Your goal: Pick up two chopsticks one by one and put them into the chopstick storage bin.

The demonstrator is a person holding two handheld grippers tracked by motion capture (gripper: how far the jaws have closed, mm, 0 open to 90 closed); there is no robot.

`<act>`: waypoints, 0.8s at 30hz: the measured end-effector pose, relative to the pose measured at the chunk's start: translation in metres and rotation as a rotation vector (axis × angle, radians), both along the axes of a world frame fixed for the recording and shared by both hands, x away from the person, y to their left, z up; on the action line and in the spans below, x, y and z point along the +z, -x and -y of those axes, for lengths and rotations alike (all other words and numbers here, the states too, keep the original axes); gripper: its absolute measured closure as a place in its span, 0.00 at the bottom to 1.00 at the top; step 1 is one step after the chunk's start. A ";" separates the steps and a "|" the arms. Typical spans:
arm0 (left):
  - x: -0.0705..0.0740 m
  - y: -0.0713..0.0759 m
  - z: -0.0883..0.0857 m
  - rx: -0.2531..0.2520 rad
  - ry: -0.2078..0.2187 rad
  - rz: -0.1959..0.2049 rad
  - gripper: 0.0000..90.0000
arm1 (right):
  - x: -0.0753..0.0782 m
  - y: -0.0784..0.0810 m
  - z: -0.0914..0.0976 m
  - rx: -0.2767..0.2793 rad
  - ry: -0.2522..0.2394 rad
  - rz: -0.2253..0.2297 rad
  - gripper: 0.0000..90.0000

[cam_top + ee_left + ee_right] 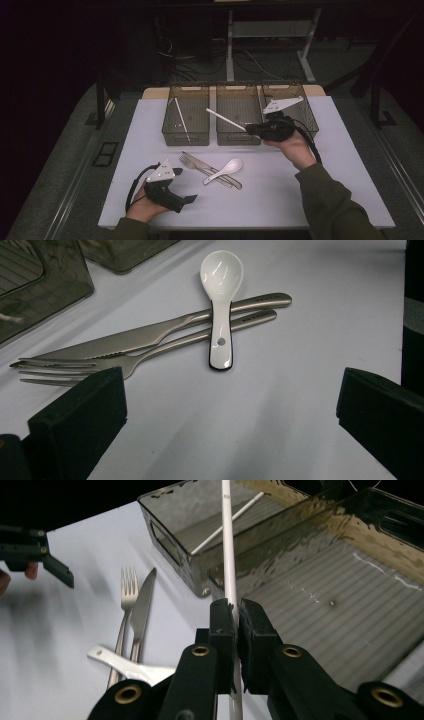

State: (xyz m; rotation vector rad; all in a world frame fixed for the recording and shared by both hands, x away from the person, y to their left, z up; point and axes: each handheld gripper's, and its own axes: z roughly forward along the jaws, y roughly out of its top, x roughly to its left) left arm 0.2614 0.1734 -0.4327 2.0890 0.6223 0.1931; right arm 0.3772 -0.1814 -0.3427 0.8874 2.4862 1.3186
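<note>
Your right gripper (257, 131) pinches a white chopstick (226, 120) over the middle bin (237, 137), apparently mid-sorting, with one already in the left bin (185, 137); your left gripper (186, 184), jaws spread, waits near the fork (75, 371), knife (150, 335) and spoon (220, 305) on the tabletop (310, 190).

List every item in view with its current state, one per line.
Left gripper: open, resting low on the table, holding nothing.
Right gripper: shut on white chopstick, held above the middle bin.
Second chopstick: lying in the left bin.
Right bin: contents hidden by the hand.
Spoon: bowl up, lying across the knife and fork.
Knife and fork: side by side, flat on the table.
</note>
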 end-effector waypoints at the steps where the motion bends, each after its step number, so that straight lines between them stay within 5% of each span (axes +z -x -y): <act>1: 0.000 0.000 0.000 0.001 0.001 0.000 0.00 | 0.001 -0.002 -0.004 -0.003 0.002 0.002 0.95; 24: 0.000 0.000 0.000 -0.001 0.017 0.003 0.00 | 0.009 -0.051 -0.091 -0.014 0.073 -0.023 0.95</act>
